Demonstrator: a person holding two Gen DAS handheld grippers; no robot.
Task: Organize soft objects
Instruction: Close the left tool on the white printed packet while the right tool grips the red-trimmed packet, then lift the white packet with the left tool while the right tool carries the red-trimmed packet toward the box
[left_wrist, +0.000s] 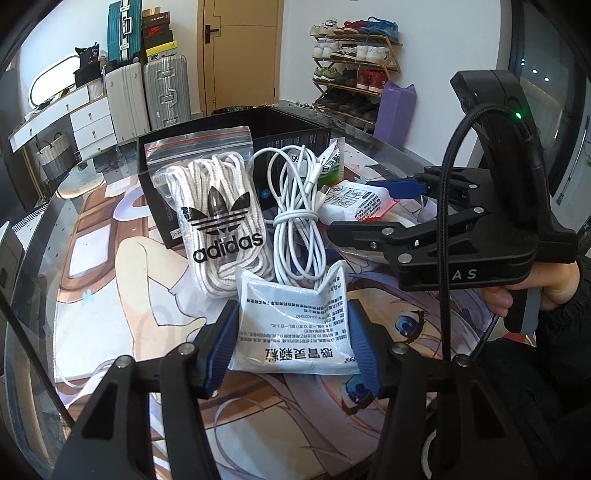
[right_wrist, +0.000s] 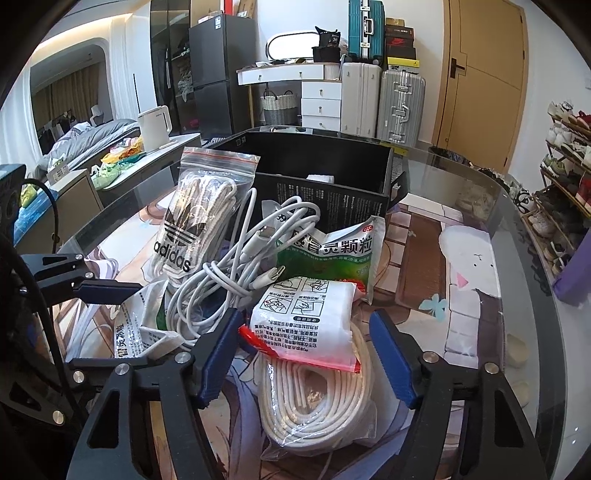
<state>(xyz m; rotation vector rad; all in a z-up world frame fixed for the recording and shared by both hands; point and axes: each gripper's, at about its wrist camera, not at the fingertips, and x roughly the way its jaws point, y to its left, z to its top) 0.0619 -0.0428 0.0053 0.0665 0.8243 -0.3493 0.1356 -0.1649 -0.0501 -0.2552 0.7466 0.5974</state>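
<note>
In the left wrist view my left gripper (left_wrist: 291, 343) is open, its blue pads either side of a white medicine sachet (left_wrist: 295, 325) lying on the mat. Beyond lie an adidas zip bag of laces (left_wrist: 218, 221) and a coiled white cable (left_wrist: 299, 218). My right gripper (right_wrist: 306, 350) is open around a white packet with a red edge (right_wrist: 306, 325) that rests on a bagged coil of white cord (right_wrist: 317, 402). A green and white medicine bag (right_wrist: 332, 254) lies behind it. The black box (right_wrist: 325, 177) stands open at the back.
The glass table (right_wrist: 517, 258) carries an anime-print mat (left_wrist: 122, 280). The right gripper's body (left_wrist: 461, 229) shows at the right of the left wrist view. Suitcases (right_wrist: 380, 99), drawers and a shoe rack (left_wrist: 354, 66) stand beyond the table.
</note>
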